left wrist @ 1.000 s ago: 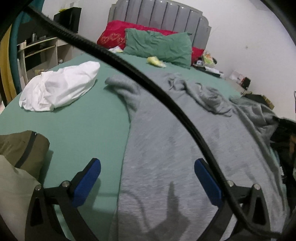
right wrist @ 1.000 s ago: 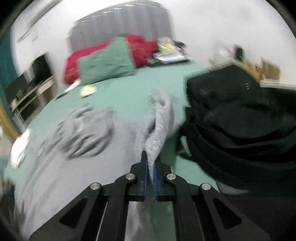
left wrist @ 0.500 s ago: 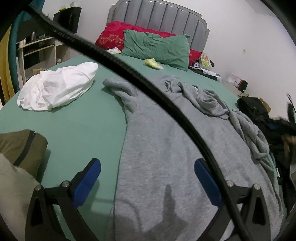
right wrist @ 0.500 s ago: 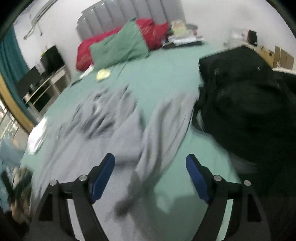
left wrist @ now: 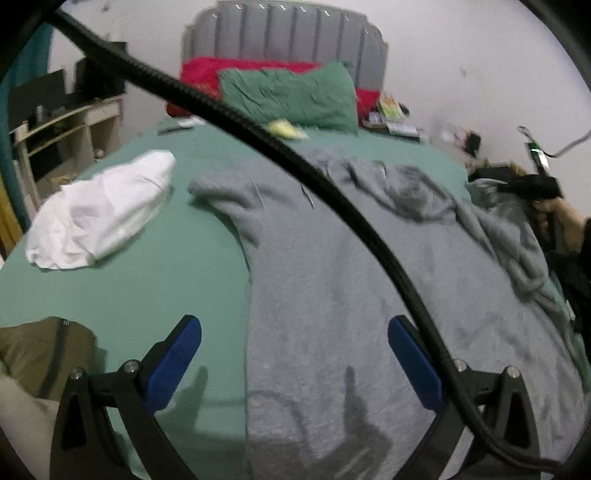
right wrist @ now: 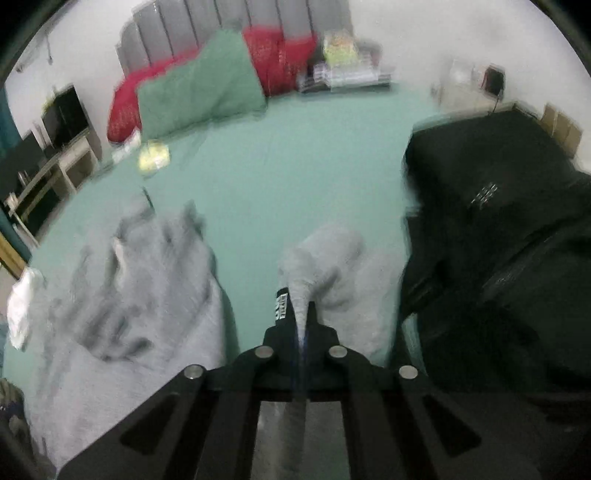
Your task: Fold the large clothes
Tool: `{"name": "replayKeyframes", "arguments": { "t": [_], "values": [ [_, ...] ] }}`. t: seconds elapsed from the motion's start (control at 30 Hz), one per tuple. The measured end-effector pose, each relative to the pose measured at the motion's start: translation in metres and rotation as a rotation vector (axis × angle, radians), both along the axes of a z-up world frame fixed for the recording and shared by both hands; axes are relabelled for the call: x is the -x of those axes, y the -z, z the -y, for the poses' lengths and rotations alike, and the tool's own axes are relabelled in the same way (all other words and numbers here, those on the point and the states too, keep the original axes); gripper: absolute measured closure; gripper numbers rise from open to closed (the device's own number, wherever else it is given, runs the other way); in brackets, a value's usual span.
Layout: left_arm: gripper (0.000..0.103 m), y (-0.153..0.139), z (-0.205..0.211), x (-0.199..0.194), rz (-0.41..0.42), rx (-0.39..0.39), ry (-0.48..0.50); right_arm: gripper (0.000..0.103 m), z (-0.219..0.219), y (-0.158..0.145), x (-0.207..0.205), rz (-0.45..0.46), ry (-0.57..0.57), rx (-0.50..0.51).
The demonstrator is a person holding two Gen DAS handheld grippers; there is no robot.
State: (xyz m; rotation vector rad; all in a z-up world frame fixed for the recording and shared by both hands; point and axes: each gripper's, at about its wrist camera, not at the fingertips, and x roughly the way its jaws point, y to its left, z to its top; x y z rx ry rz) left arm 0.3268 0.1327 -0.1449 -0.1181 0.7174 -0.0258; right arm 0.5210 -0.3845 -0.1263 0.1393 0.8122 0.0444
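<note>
The grey sweatshirt [left wrist: 332,280] lies spread across the green bed [left wrist: 140,280], its body filling the left wrist view from 6 to 1 o'clock. The left gripper [left wrist: 295,354] hangs released above the hem. The right gripper [right wrist: 301,321] is clenched on a sleeve fold, with a black bag [right wrist: 495,229] at 3 o'clock.

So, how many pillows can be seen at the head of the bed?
2. The green pillow lies in front, and the red pillow sits behind it against the grey headboard. More pillows may be hidden behind them.
</note>
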Motion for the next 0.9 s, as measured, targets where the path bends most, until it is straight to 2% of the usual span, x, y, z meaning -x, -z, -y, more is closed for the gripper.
{"name": "replayKeyframes", "arguments": {
  "t": [0.13, 0.23, 0.33, 0.4, 0.47, 0.53, 0.63, 0.7, 0.73, 0.77, 0.8, 0.87, 0.9],
  "values": [
    [0.002, -0.016, -0.003, 0.008, 0.024, 0.046, -0.001, 0.101, -0.017, -0.104, 0.028, 0.175, -0.035, 0.021],
    [0.002, -0.027, -0.007, 0.015, 0.055, 0.069, -0.012, 0.101, -0.062, -0.187, 0.056, 0.345, -0.111, 0.085],
    [0.002, -0.036, -0.014, 0.022, 0.075, 0.085, -0.022, 0.101, -0.118, -0.237, 0.082, 0.452, -0.196, 0.123],
    [0.002, -0.043, -0.021, 0.028, 0.09, 0.099, -0.034, 0.101, -0.158, -0.246, 0.097, 0.48, -0.266, 0.139],
    [0.002, -0.05, -0.031, 0.037, 0.104, 0.123, -0.048, 0.101, -0.203, -0.233, 0.112, 0.487, -0.367, 0.098],
    [0.002, -0.054, -0.042, 0.045, 0.118, 0.143, -0.072, 0.101, -0.252, -0.2, 0.127, 0.447, -0.467, 0.061],
    [0.002, -0.057, -0.059, 0.048, 0.096, 0.167, -0.102, 0.099, -0.321, -0.111, 0.136, 0.281, -0.585, 0.049],
    [0.002, -0.057, -0.068, 0.049, 0.095, 0.158, -0.123, 0.085, -0.358, -0.034, 0.135, 0.077, -0.645, 0.013],
    [0.002, -0.057, -0.074, 0.048, 0.085, 0.144, -0.139, 0.065, -0.373, 0.01, 0.135, -0.051, -0.658, 0.009],
    [0.002, -0.058, -0.079, 0.048, 0.081, 0.138, -0.149, 0.047, -0.378, 0.034, 0.135, -0.12, -0.659, 0.007],
    [0.002, -0.058, -0.084, 0.048, 0.08, 0.134, -0.16, 0.046, -0.382, 0.062, 0.138, -0.189, -0.659, -0.007],
    [0.002, -0.061, -0.095, 0.046, 0.073, 0.128, -0.182, 0.046, -0.385, 0.08, 0.14, -0.236, -0.651, -0.011],
    [0.002, -0.063, -0.101, 0.044, 0.071, 0.122, -0.191, 0.045, -0.382, 0.08, 0.139, -0.225, -0.648, -0.018]
  ]
}}
